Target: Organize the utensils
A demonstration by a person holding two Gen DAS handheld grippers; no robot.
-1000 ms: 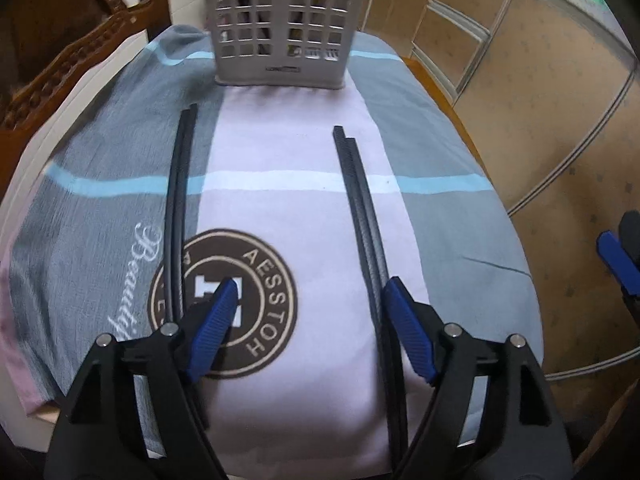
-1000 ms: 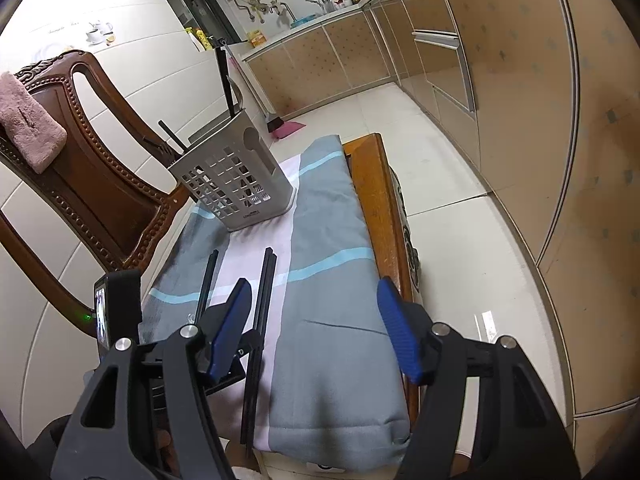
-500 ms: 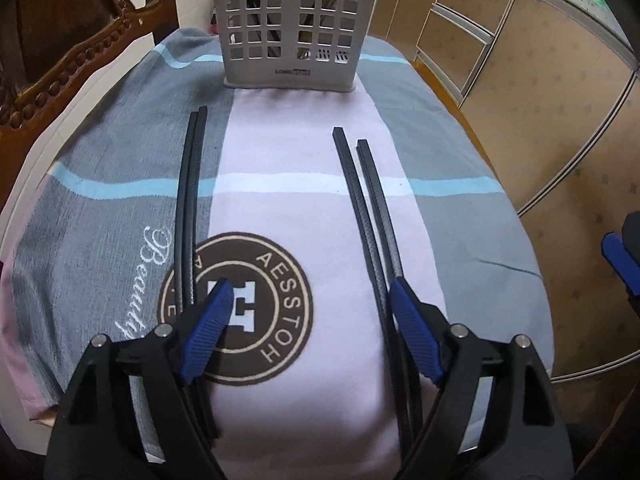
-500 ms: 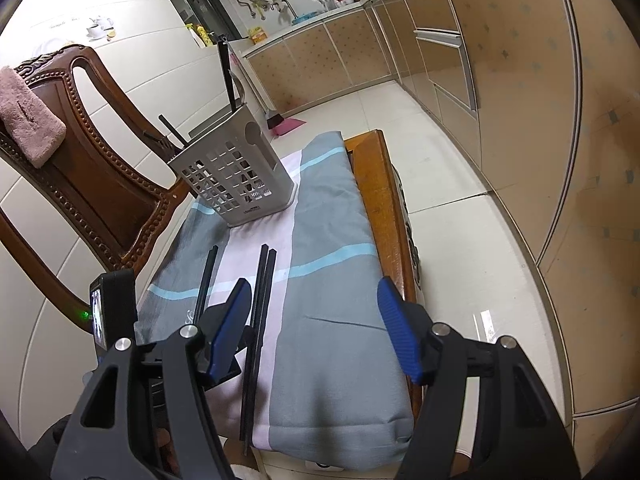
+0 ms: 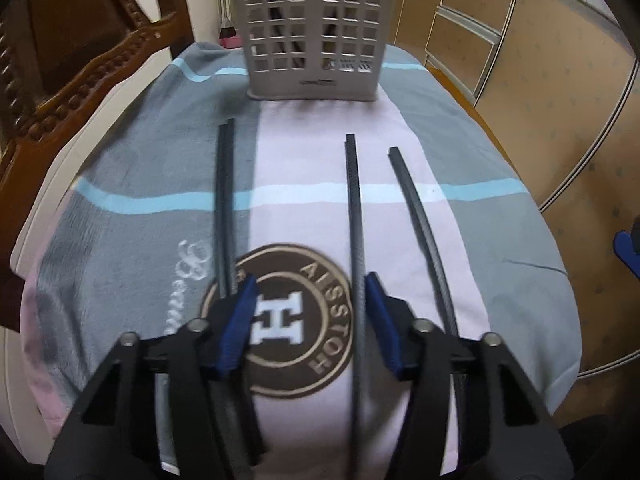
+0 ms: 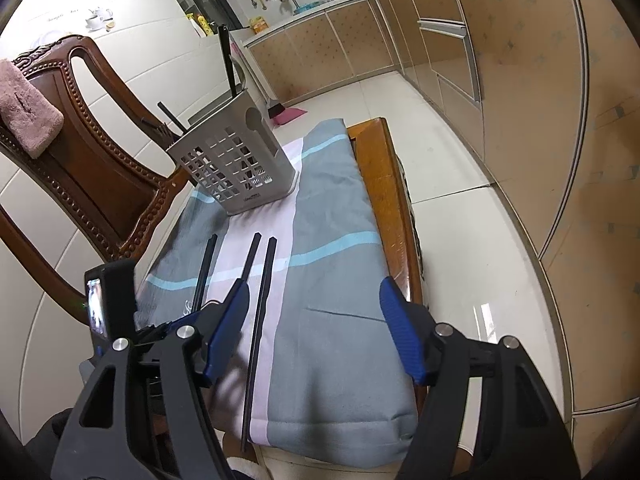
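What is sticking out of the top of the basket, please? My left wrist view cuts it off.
Observer: Black chopsticks stand in the basket, one tall and nearly upright, the others leaning toward the chair.
Operator: Thank you. Is the right gripper holding anything?
Observer: No, the right gripper is open and empty above the grey side of the cloth.
Operator: Is anything on the chair's back?
Observer: A pink towel is draped over its top rail.
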